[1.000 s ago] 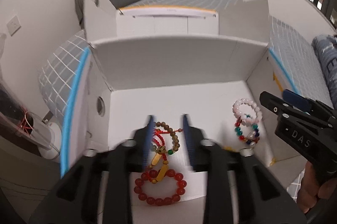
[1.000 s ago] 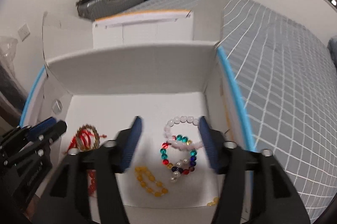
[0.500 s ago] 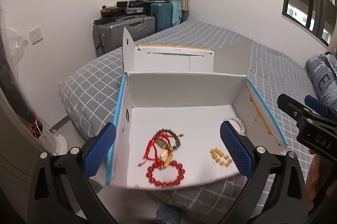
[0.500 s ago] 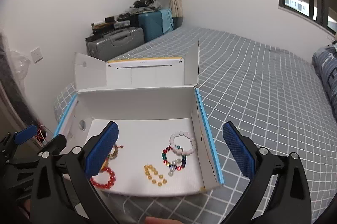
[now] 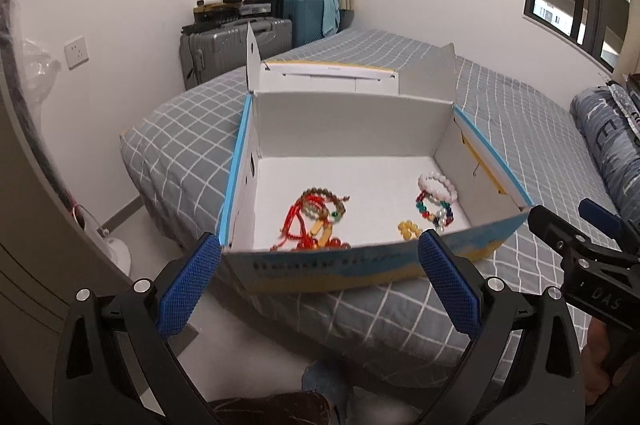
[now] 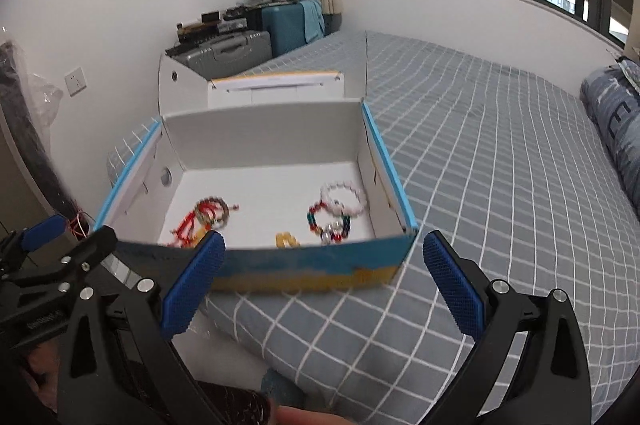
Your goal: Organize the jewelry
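Left gripper: jaws spread wide, nothing between the blue pads, held short of the box front.
Right gripper: jaws spread wide, empty, also outside the box.
Box: open cardboard box, white inside, resting on the grey checked bed near its corner.
Red cord and brown bead bracelets: tangled together, left part of box floor.
White bead bracelet: right part, touching the multicoloured bead bracelet.
Yellow beads: near the front wall, just beside the multicoloured one.
Suitcases: against the far wall.
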Demonstrator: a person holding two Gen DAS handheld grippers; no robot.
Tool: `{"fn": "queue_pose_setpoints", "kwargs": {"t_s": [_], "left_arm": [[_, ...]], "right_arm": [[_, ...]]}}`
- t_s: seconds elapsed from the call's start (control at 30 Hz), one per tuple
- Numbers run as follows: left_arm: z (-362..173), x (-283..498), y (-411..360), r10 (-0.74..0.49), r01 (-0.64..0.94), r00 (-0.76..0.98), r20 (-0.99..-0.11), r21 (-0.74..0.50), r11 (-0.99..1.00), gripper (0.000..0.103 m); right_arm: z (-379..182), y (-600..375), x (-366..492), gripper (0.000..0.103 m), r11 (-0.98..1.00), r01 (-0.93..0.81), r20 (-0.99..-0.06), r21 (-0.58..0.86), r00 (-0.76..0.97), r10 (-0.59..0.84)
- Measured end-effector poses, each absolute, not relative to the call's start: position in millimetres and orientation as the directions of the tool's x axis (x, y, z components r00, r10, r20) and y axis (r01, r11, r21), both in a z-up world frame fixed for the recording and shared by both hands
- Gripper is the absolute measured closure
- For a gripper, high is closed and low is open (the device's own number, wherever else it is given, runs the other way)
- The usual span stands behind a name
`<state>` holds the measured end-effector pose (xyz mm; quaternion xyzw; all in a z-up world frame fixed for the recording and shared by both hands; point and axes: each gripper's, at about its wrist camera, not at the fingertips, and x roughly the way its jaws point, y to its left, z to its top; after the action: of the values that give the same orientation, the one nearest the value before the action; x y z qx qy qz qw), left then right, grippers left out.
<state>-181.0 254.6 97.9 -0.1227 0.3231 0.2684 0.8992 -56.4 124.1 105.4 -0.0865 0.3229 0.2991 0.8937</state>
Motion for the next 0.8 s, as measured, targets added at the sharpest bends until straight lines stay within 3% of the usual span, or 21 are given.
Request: {"fn": "queue_pose_setpoints", "kwargs": {"t_s": [0.8], "left_arm": [[85, -177, 248, 0.401, -0.566, 0.637, -0.659, -0.045, 0.823, 0.006]], "right_arm": [[94, 127, -58, 0.008, 0.798, -0.602, -0.642, 0.019, 0.605, 0.472]]}}
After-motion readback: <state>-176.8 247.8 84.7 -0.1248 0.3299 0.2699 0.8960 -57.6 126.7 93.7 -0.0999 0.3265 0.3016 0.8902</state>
